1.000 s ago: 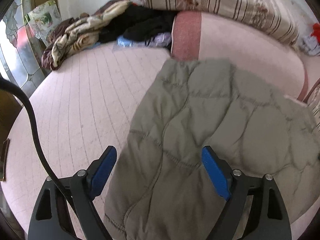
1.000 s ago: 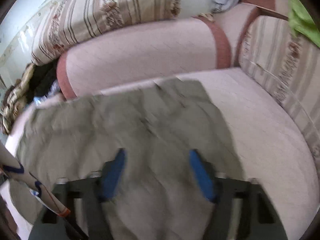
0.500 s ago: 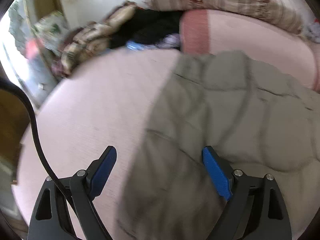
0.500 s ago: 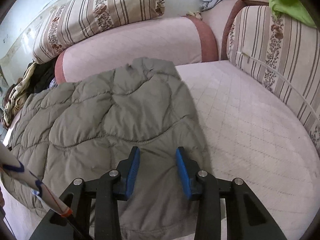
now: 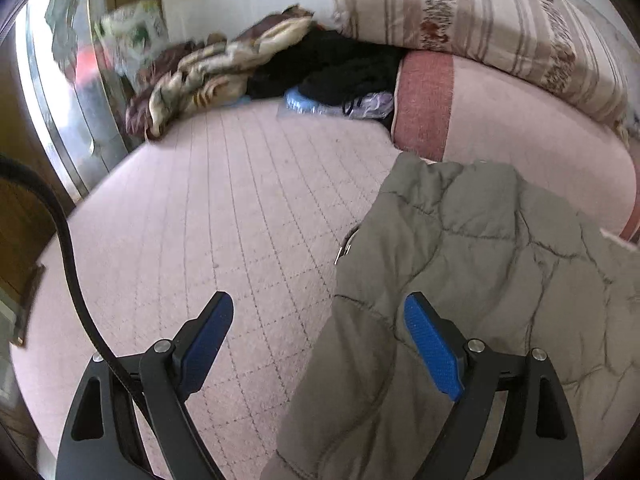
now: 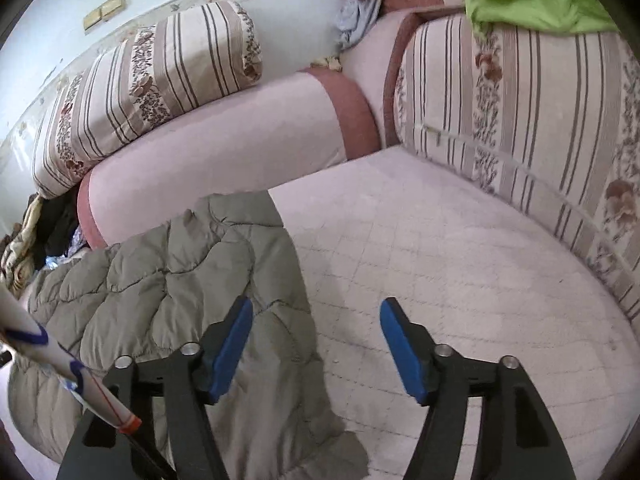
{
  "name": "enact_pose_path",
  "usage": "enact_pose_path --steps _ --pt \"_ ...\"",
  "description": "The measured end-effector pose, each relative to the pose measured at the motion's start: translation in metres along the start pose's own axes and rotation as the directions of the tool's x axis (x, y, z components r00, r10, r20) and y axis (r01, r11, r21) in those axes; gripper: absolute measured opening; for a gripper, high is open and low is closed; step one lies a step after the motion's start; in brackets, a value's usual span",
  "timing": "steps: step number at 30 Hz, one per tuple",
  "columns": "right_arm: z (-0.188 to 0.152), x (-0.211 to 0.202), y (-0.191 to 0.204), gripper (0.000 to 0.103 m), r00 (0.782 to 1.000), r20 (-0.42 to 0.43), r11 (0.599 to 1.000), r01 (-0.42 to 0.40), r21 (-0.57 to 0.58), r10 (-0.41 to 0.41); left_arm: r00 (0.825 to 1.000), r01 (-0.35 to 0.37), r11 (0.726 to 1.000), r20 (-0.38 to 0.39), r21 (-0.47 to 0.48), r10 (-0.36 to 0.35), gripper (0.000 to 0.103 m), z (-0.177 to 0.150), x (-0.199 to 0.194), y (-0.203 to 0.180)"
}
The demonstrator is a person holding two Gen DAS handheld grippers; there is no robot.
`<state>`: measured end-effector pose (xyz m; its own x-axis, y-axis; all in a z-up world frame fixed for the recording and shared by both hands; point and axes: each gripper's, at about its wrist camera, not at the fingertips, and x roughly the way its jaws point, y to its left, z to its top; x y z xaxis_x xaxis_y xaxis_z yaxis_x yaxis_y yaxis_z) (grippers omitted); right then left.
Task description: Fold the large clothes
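Where the earlier frames are compared: right gripper (image 6: 316,320) has spread from nearly closed to wide apart; left wrist view is sharp again after blur.
Left gripper (image 5: 318,316): jaws wide apart, holding nothing; it straddles the jacket's left edge, its right blue pad above the fabric.
Right gripper: jaws wide apart, empty; it straddles the jacket's right edge, its left pad above the fabric.
Quilted jacket (image 5: 480,272): olive-grey, puffy, wavy stitched panels; lies flat on the sofa seat, far edge against the bolster.
Sofa seat (image 5: 224,216): pale pink, diamond-quilted.
Bolster (image 6: 224,136): pink cylinder with darker red end bands.
Striped cushions (image 6: 532,120): beige, floral bands.
Clothes pile (image 5: 248,68): crumpled, at the far left corner.
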<state>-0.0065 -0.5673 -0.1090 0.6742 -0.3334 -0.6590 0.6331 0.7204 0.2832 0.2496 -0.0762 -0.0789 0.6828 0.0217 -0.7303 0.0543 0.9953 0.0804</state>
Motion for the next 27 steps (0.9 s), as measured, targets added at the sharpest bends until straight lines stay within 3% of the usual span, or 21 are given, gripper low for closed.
enact_pose_path --steps 2,4,6,8,13,17,19,23,25,27 --pt "0.0 0.005 -0.002 0.076 1.0 -0.014 1.0 -0.006 0.022 0.006 0.996 0.056 0.996 -0.061 -0.066 -0.06 0.087 0.003 0.012 0.015" --pt "0.001 0.009 -0.002 0.082 0.999 -0.028 0.999 -0.028 0.041 0.029 0.98 0.146 0.981 -0.116 -0.128 -0.161 0.087 0.004 0.023 0.027" --pt "0.001 0.012 -0.002 0.091 0.997 -0.046 0.997 -0.066 0.049 0.069 0.939 0.26 0.949 -0.183 -0.177 -0.291 0.087 0.003 0.039 0.033" --pt "0.0 0.019 0.001 0.096 0.992 -0.075 0.994 -0.099 0.041 0.102 0.909 0.311 0.933 -0.23 -0.184 -0.348 0.087 0.0 0.053 0.031" --pt "-0.006 0.05 0.001 0.096 0.978 -0.18 0.995 -0.101 0.026 0.104 0.896 0.339 0.925 -0.24 -0.171 -0.373 0.088 -0.004 0.06 0.027" --pt "-0.011 0.069 -0.009 0.099 0.956 -0.244 0.985 -0.144 0.096 0.163 0.913 0.315 0.942 -0.235 -0.116 -0.334 0.093 -0.004 0.058 0.021" --pt "-0.012 0.075 -0.013 0.101 0.943 -0.267 0.978 -0.168 0.126 0.197 0.913 0.313 0.944 -0.24 -0.108 -0.33 0.095 -0.006 0.059 0.02" --pt "-0.017 0.088 -0.019 0.103 0.92 -0.306 0.965 -0.201 0.168 0.245 0.891 0.345 0.927 -0.261 -0.146 -0.372 0.096 -0.009 0.067 0.025" --pt "-0.02 0.097 -0.023 0.103 0.899 -0.33 0.951 -0.23 0.208 0.29 0.871 0.37 0.912 -0.275 -0.176 -0.406 0.096 -0.009 0.073 0.028" --pt "-0.024 0.104 -0.028 0.103 0.874 -0.347 0.931 -0.261 0.255 0.34 0.837 0.409 0.885 -0.295 -0.221 -0.46 0.096 -0.011 0.08 0.032"
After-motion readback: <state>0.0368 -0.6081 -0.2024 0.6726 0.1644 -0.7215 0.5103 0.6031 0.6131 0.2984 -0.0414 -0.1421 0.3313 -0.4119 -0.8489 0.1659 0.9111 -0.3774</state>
